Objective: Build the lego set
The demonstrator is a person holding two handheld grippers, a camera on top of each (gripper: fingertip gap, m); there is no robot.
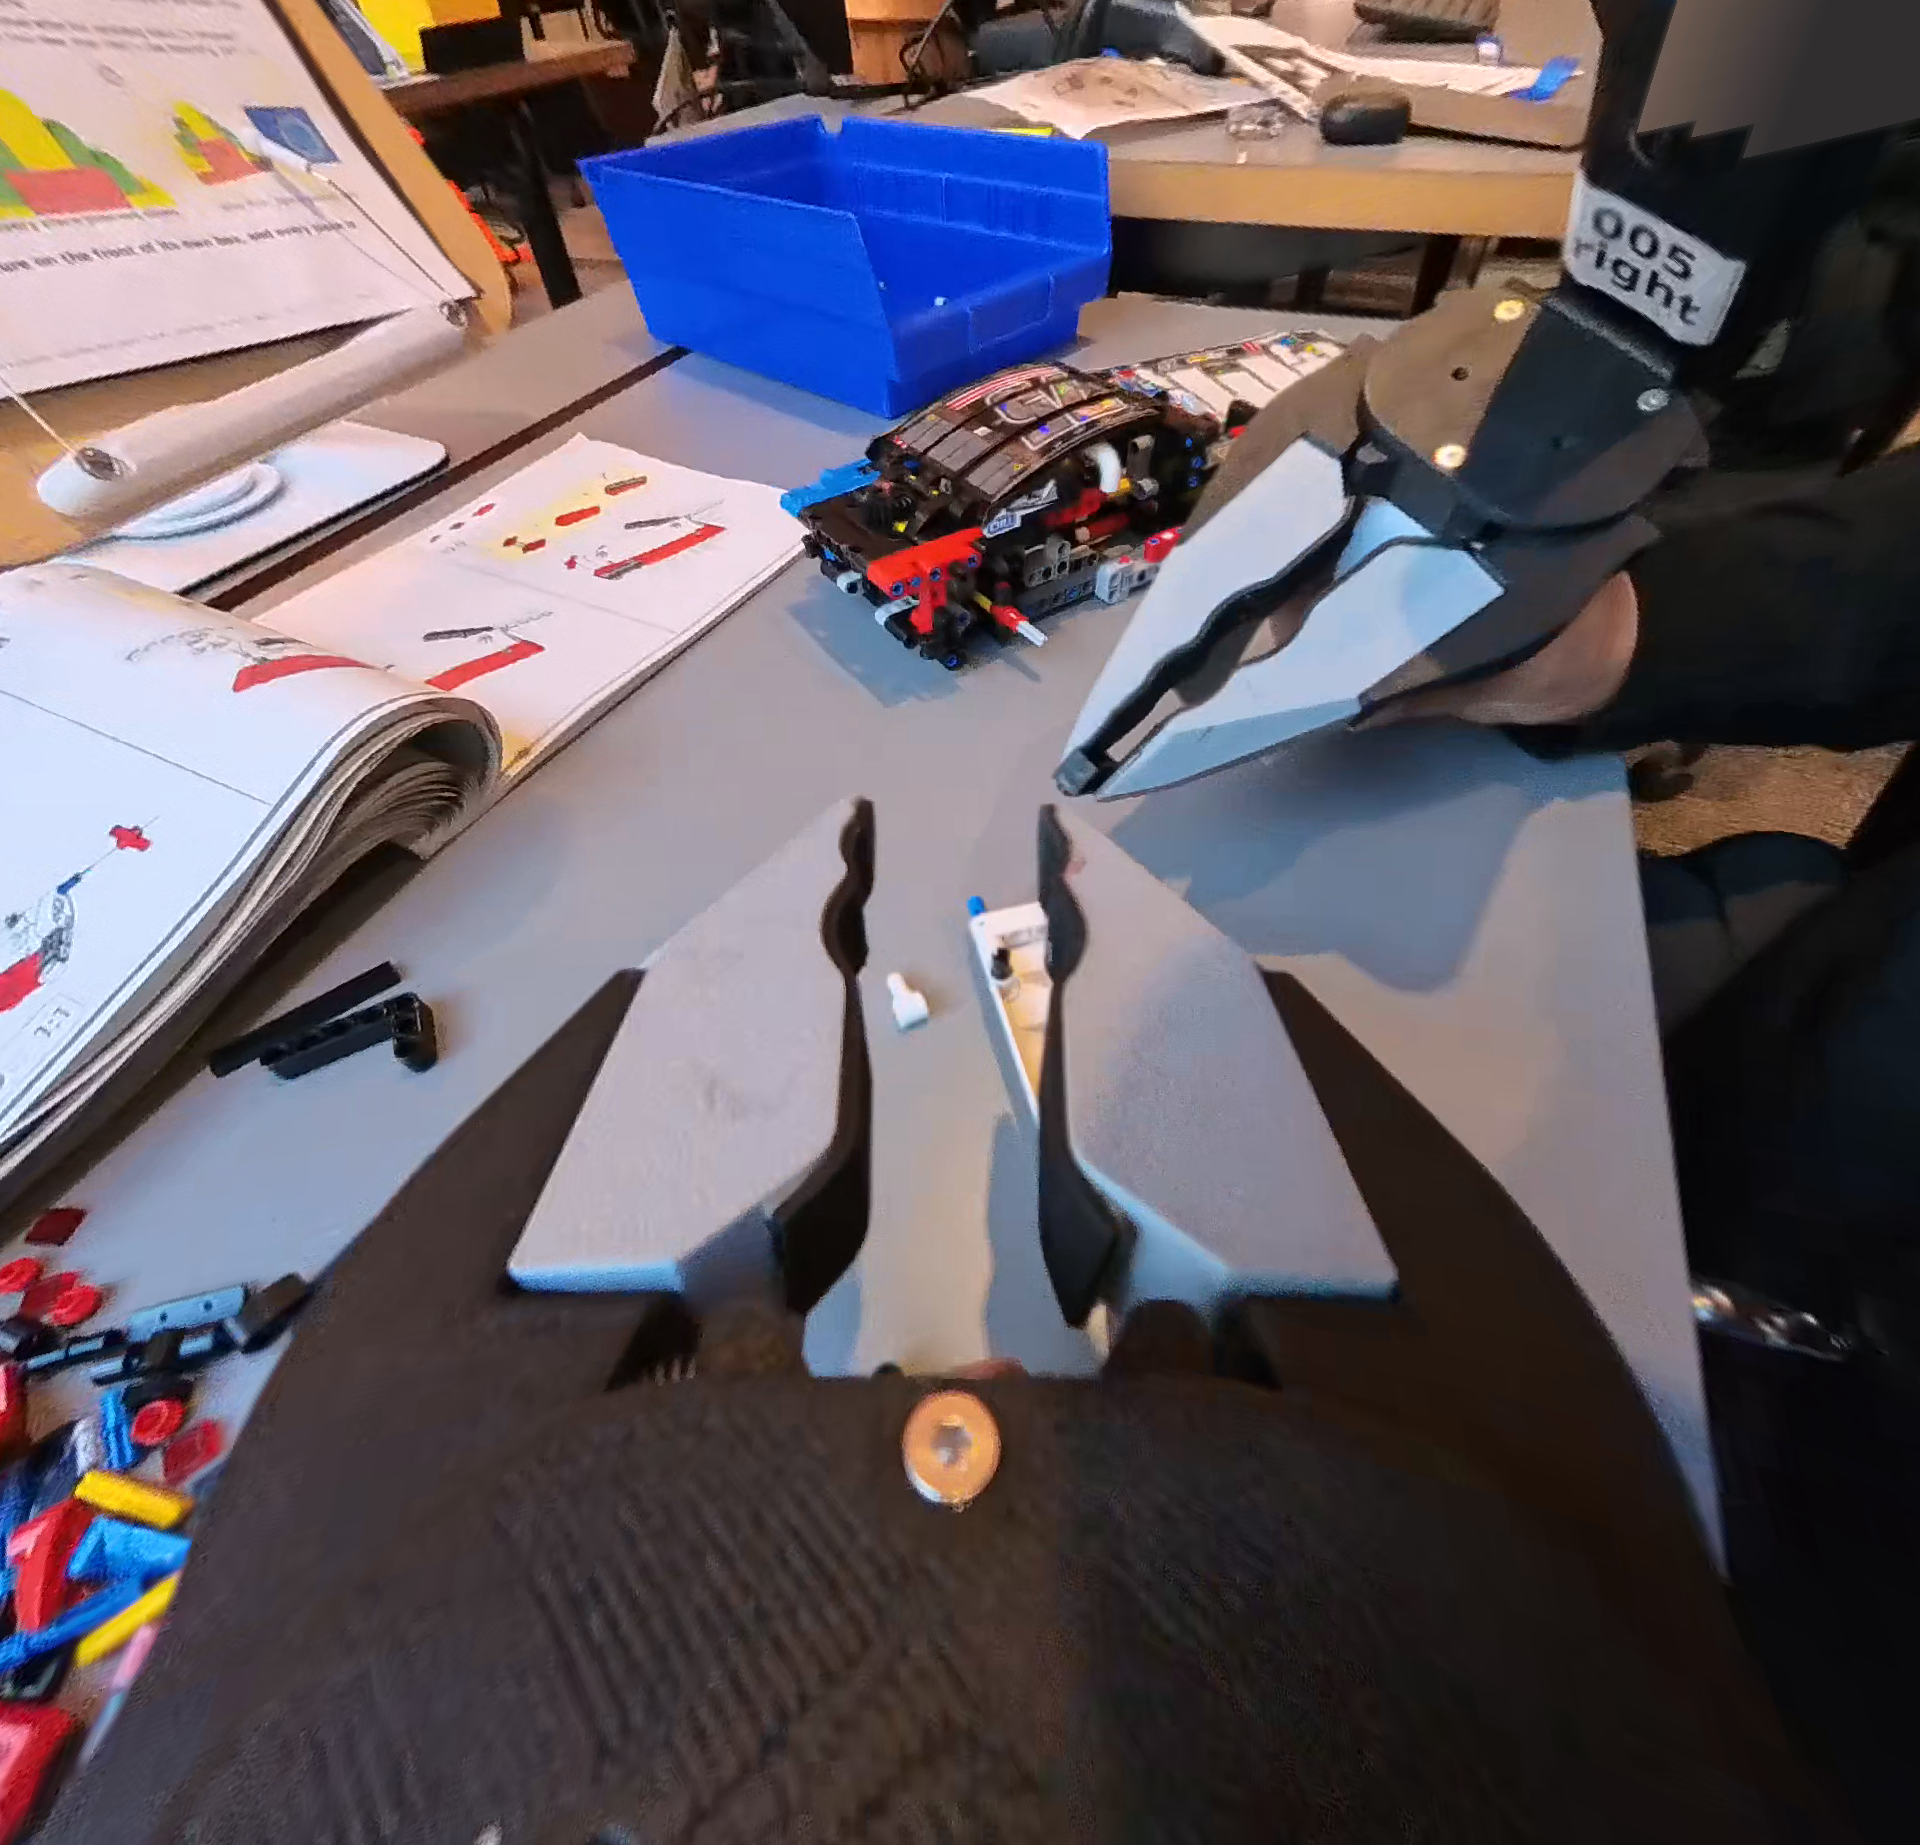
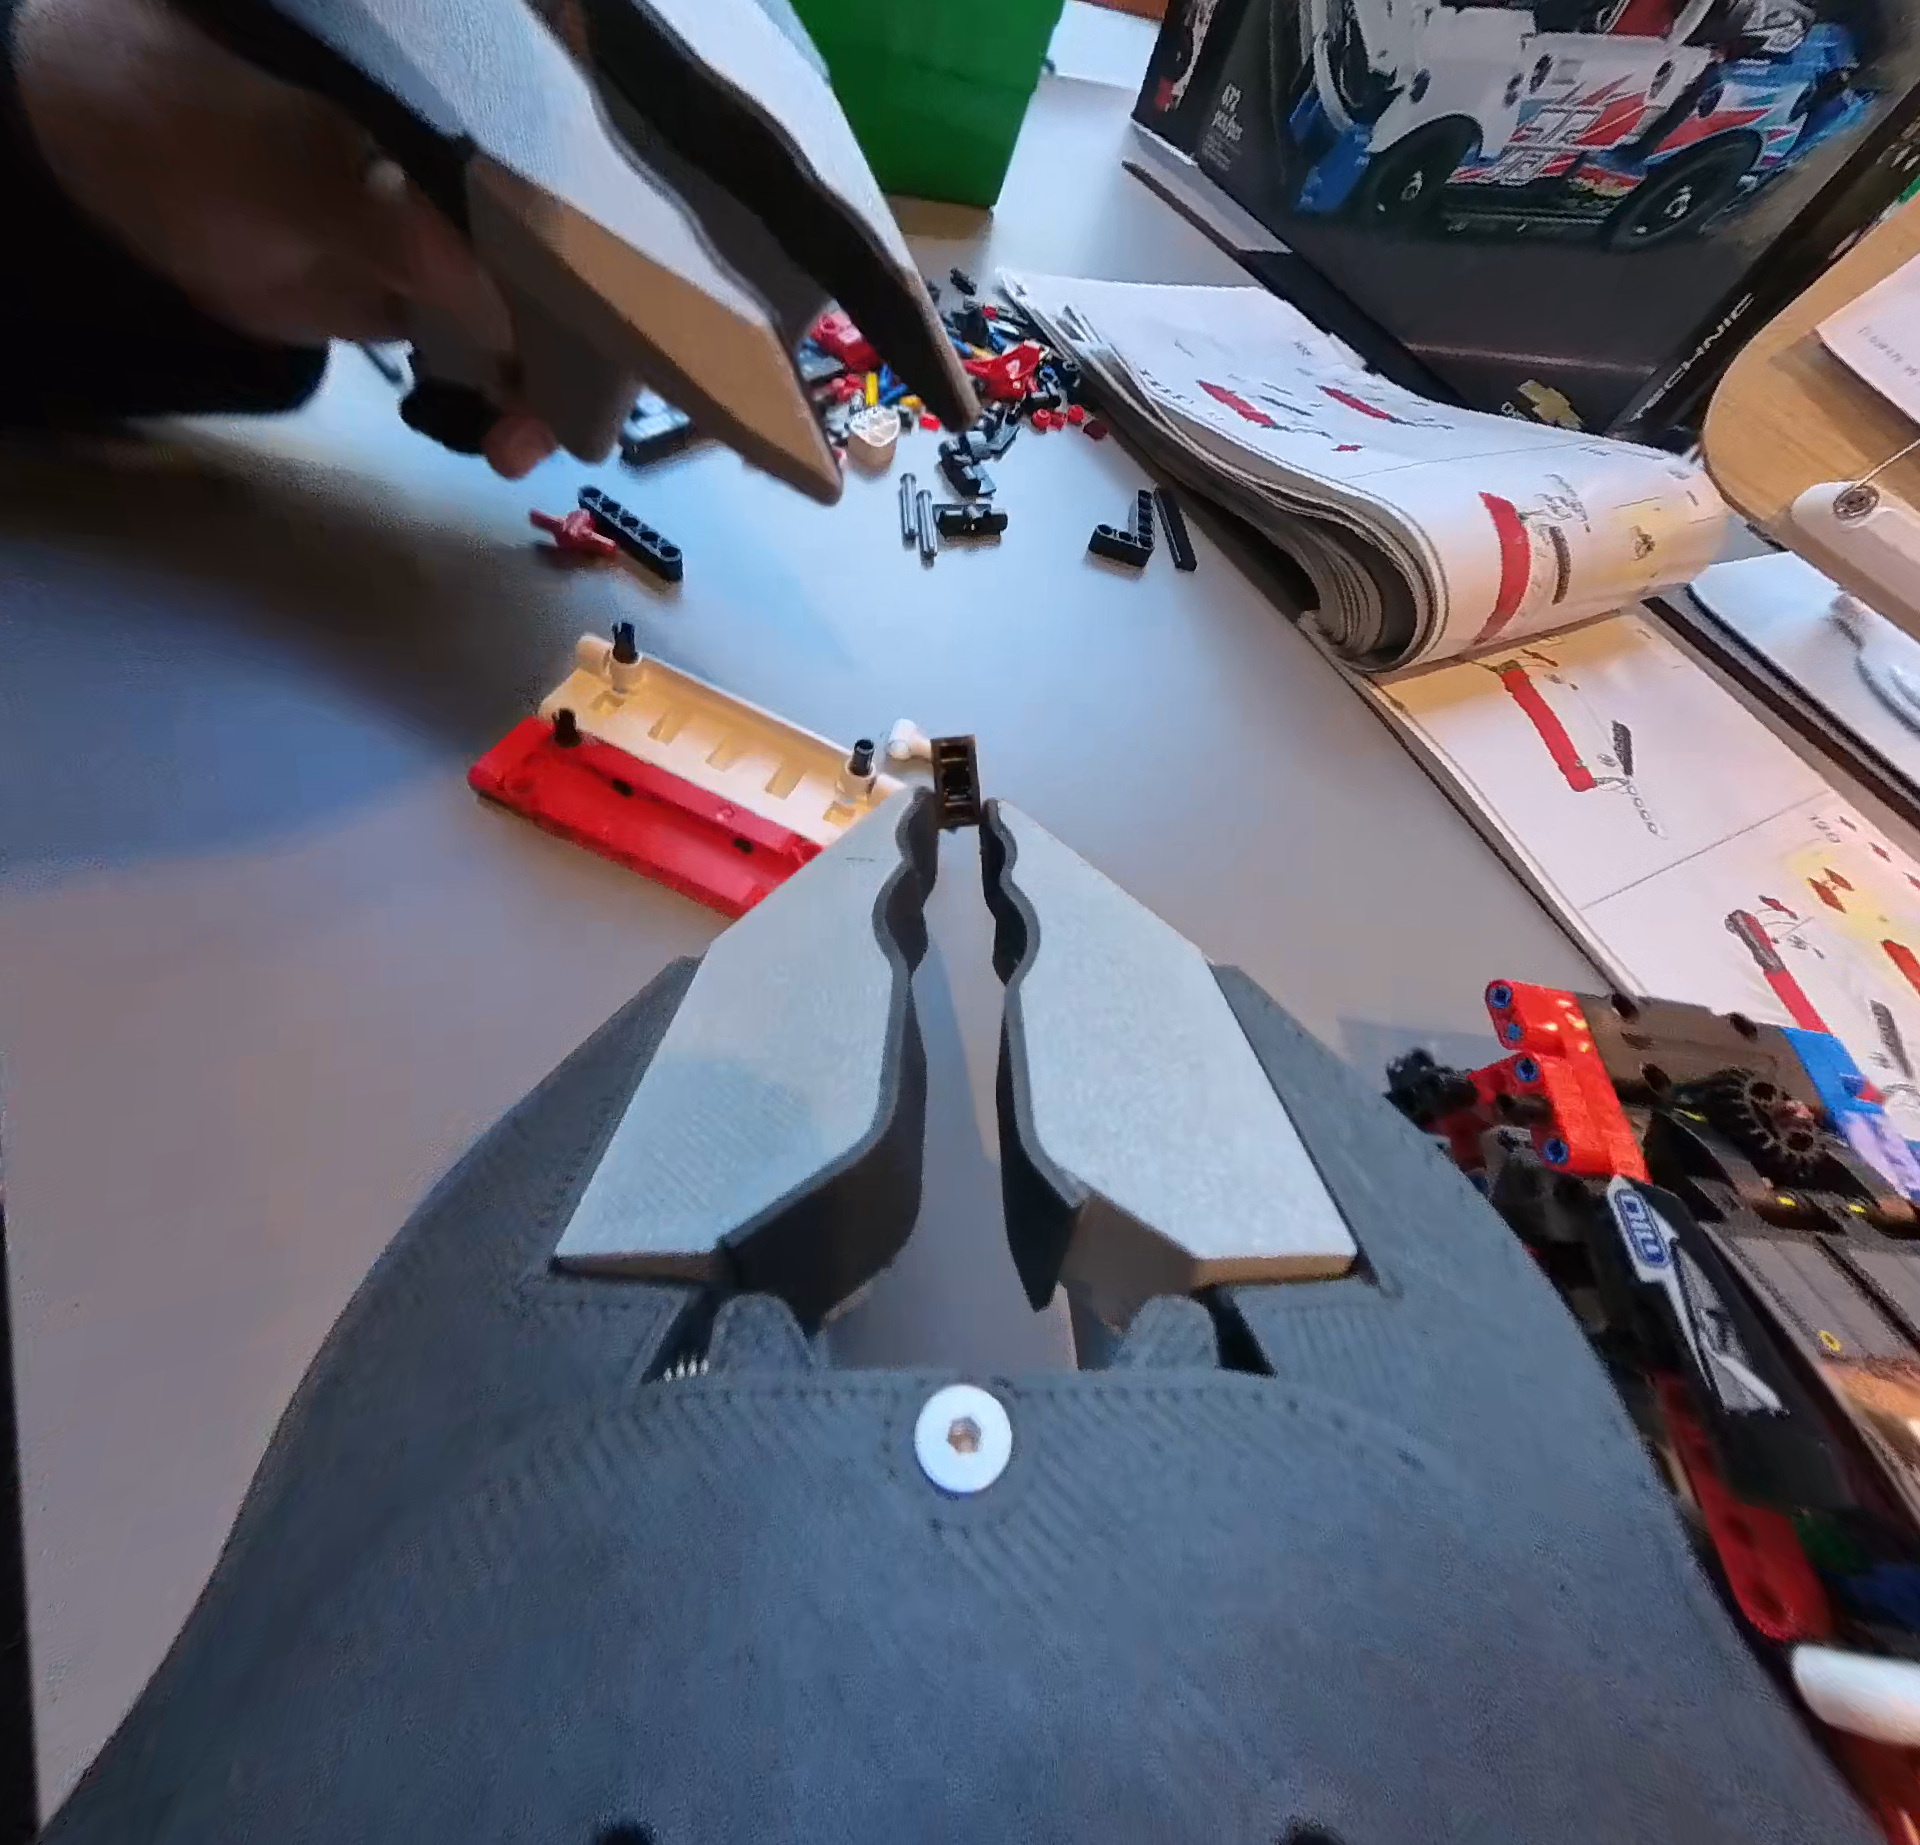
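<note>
My right gripper (image 2: 954, 806) is shut on a small black lego piece (image 2: 954, 772) and holds it above the table, just right of a flat red and white panel assembly (image 2: 665, 767) with black pins. A small white connector (image 2: 906, 741) lies beside the panel. My left gripper (image 1: 951, 819) is open and empty, above the white connector (image 1: 906, 1000) and the panel's white edge (image 1: 1003, 974). The right gripper also shows in the left wrist view (image 1: 1086, 772), and the left gripper in the right wrist view (image 2: 894, 445). The partly built black car (image 1: 1029, 507) stands farther back.
An open instruction booklet (image 1: 312, 715) lies at the left. Black beams (image 1: 332, 1037) lie beside it. Loose pieces (image 1: 83, 1483) are piled at the near left. A blue bin (image 1: 852, 247) stands behind the car. The set's box (image 2: 1558, 133) and a green bin (image 2: 935, 39) stand at the far side. Across from one pair of fingers to the other is roughly 6 cm. About 7 cm separates my right fingertips from the small white connector (image 2: 906, 741). Look for it in the left wrist view (image 1: 916, 996) too.
</note>
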